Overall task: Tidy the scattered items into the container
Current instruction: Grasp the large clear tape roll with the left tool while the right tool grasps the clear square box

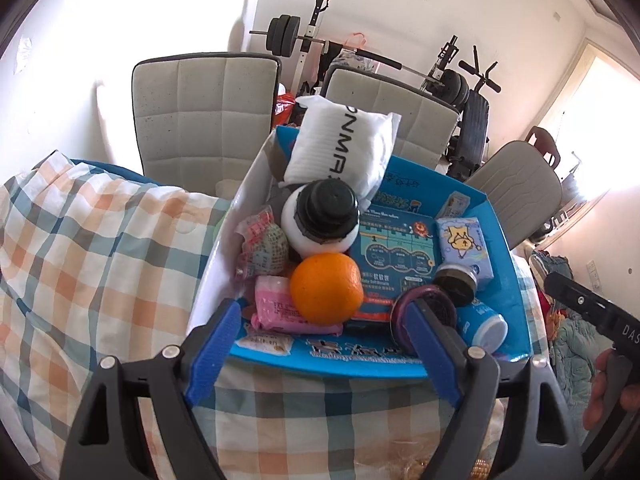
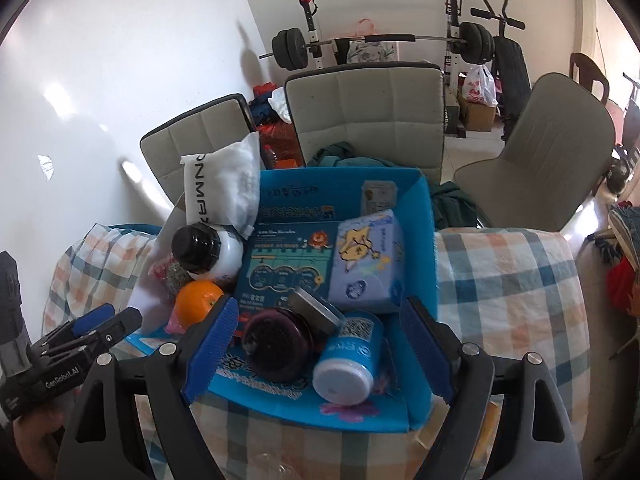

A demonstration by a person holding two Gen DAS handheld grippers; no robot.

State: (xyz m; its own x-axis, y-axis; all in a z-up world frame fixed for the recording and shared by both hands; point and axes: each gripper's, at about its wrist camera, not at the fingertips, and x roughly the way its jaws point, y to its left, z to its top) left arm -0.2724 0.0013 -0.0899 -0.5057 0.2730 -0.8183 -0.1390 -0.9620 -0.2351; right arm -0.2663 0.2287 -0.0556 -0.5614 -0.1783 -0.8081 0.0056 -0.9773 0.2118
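A shallow blue cardboard box (image 1: 400, 366) is sitting on a checked orange, teal and white tablecloth (image 1: 92, 248), packed with items. The left gripper (image 1: 320, 344) is hovering over its near edge, jaws standing apart and empty, a round orange fruit (image 1: 326, 288) lying just beyond them. The right gripper (image 2: 316, 352) is likewise spread wide, holding nothing, above a dark purple jar (image 2: 276, 344) and a blue canister with a white cap (image 2: 348, 364).

Blue box (image 2: 424, 240), orange fruit (image 1: 326, 289), pink packet (image 1: 276, 304), orange-and-teal checked tablecloth (image 1: 92, 240), black-capped white bottle (image 1: 320, 220)
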